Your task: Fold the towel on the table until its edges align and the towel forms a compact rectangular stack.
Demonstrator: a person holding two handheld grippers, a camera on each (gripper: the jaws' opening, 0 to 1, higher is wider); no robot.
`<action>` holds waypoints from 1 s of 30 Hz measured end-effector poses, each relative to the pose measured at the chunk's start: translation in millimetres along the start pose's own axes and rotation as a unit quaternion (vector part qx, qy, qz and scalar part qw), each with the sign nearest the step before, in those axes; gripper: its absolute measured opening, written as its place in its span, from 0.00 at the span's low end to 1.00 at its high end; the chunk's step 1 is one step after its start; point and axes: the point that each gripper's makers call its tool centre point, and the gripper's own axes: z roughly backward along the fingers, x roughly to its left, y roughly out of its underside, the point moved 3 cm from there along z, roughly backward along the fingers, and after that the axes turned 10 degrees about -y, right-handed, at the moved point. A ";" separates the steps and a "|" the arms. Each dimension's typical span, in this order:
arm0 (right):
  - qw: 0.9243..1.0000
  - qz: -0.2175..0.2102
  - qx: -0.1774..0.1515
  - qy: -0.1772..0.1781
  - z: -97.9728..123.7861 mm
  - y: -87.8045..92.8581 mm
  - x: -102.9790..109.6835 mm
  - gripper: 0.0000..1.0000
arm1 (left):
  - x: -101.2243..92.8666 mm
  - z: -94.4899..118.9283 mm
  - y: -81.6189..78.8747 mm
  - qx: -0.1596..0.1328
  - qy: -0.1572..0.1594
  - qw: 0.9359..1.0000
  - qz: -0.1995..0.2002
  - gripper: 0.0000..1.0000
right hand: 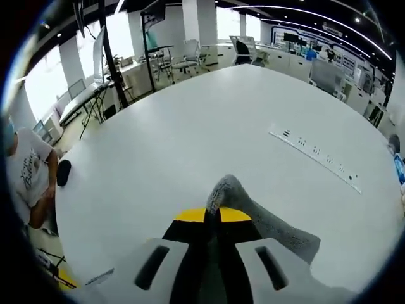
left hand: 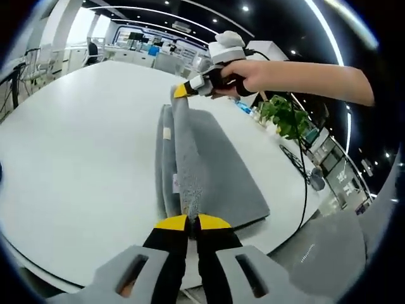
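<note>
Grey towel (left hand: 202, 164) on the white desk (left hand: 82, 152), one layer lifted taut between both grippers, left gripper (left hand: 192, 221) clamped on the near edge, right gripper (left hand: 181, 90) clamped on the far edge, potted plant (left hand: 285, 114) beyond the right gripper

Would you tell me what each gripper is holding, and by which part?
Both hold the grey towel: the left gripper pinches its near raised edge, the right gripper the far end.
</note>
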 end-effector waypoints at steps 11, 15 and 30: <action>0.999 -0.037 -0.028 0.024 -6.1 -5.7 -8.0 0.02 | 4.5 1.6 -9.9 -0.003 -0.006 1.000 0.011 0.05; 0.998 -0.047 -0.032 0.037 -2.2 -6.7 -18.1 0.02 | 3.1 5.2 -16.8 -0.011 -0.003 1.000 0.009 0.05; 0.995 -0.081 -0.049 0.032 -8.5 -8.2 -21.7 0.03 | 27.7 -12.0 -22.7 -0.032 -0.054 0.997 0.051 0.07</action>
